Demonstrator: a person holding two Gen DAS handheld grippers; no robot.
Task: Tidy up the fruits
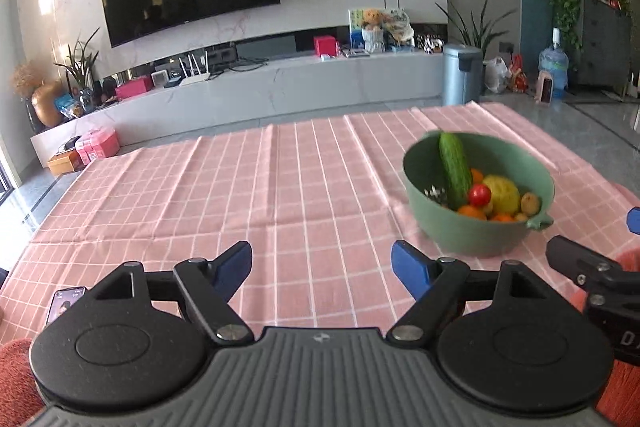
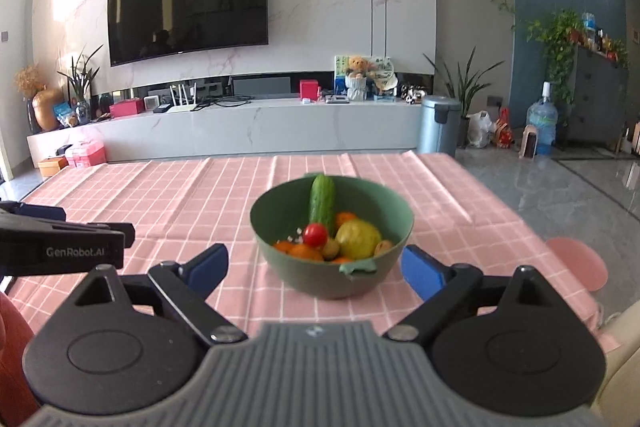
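Green fruit bowl (image 2: 332, 267), cucumber (image 2: 321, 203) leaning upright inside: sitting on pink checked tablecloth (image 2: 180, 195), just ahead of right gripper (image 2: 314, 269); left gripper (image 1: 322, 269) idling alongside, both jaws gaping empty.

The bowl (image 2: 332, 269) stands on the table (image 2: 200, 203), toward its right edge and nearer the near edge than the far one. In it the cucumber (image 2: 322, 203) leans upright against the far wall, with the tomato (image 2: 315, 234), the lemon (image 2: 357, 239) and the oranges (image 2: 306, 251) before it. A phone (image 1: 64, 303) lies at the table's near left corner.
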